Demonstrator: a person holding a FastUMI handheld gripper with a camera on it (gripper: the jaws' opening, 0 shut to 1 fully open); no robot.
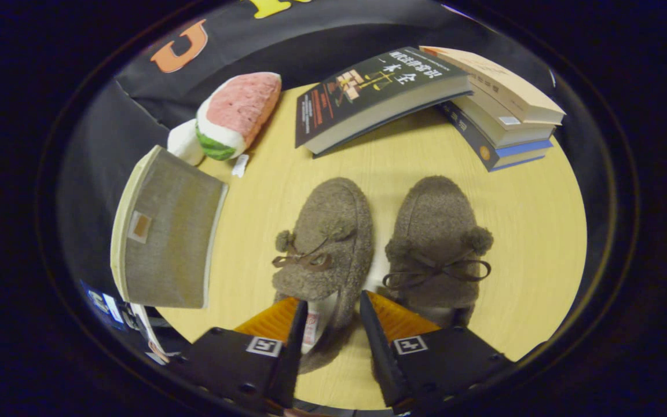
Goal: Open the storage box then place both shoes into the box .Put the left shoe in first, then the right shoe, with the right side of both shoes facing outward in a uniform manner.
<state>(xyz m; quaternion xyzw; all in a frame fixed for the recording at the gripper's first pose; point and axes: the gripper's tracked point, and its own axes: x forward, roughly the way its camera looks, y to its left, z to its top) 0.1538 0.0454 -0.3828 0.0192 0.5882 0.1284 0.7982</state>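
Landmark: left shoe (325, 243), on the worktop (519, 231).

- Left of the left shoe, well apart: box (162, 231), grey fabric. Can't tell from here whether its lid is open; the pale rim faces away from the shoes. Judgement: it sits to the side so the shoes can be carried across to it in turn.
- Beyond the left shoe, toward the box side: watermelon plush (235, 116) against the booth wall. Not part of the task.
- Left shoe itself: fuzzy brown, toe pointing away from you, heel toward the tool (333, 315). The heel opening with its white lining lies between the two fingers.
- Your tool: fingers spread apart, straddling the inner heel edge of the left shoe. Left finger (278, 321) appears to sit over the collar; I can't tell whether either pad is pressing. Nothing gripped as far as I can see. Judgement: this pose suits pinching the heel collar, which fits left shoe going in first.
- Just right of the left shoe, side by side, narrow gap: right shoe (435, 243), same heading, laces tied.
- Beyond the left shoe, to the right: black book (377, 92), leaning on a book stack (501, 110). Clutter; keep your carry path off it.
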